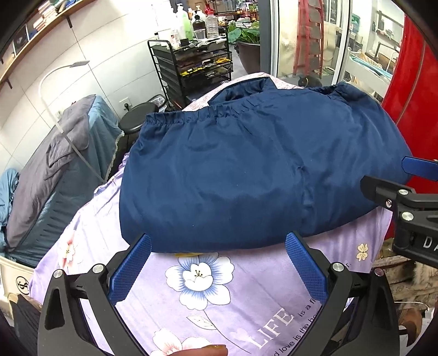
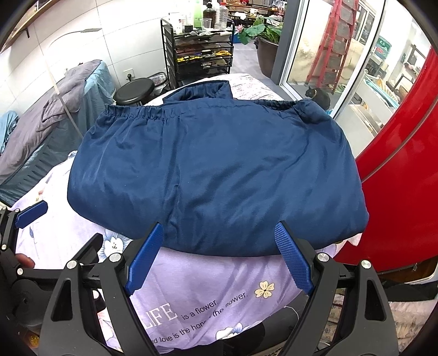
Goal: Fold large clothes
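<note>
Lilac floral sheet [image 1: 246,287] bears the navy garment [image 2: 213,175]; both claws, left [image 1: 218,269] and right [image 2: 219,257], released.

A lived-in home room: a bed with a lilac floral sheet [image 1: 246,287], a black drawer cart [image 1: 204,64] topped with bottles, a wall bookshelf [image 1: 41,24], a black cat [image 1: 309,80] by glass doors.

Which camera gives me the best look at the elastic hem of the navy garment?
Right wrist: the elastic hem runs unbroken along the navy garment, its far edge fully in frame. Left wrist shows the hem too, but skewed toward the frame's right side.
</note>
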Demonstrator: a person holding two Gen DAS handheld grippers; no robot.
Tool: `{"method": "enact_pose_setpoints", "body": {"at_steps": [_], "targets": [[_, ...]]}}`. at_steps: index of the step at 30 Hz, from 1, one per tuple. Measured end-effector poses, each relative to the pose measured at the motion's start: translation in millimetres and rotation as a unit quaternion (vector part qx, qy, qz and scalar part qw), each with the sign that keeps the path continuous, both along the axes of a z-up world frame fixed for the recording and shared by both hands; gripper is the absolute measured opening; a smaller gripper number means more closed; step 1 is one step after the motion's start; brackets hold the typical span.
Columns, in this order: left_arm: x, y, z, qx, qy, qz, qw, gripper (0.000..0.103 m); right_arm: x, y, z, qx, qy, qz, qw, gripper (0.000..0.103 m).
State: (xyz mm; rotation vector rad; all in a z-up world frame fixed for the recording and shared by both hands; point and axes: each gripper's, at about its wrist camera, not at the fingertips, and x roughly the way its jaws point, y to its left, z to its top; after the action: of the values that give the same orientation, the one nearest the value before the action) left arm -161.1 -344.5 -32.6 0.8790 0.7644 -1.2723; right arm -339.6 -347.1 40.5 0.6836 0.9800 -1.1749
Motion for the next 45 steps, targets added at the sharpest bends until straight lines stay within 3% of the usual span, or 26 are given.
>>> {"method": "enact_pose_setpoints", "body": {"at_steps": [45], "targets": [[-4.0, -0.9, -3.8, 0.008, -0.003, -0.006, 0.9999, 0.097, 1.9, -1.6, -2.7, 0.003, -0.001, 0.006, 1.000, 0.083]]}}
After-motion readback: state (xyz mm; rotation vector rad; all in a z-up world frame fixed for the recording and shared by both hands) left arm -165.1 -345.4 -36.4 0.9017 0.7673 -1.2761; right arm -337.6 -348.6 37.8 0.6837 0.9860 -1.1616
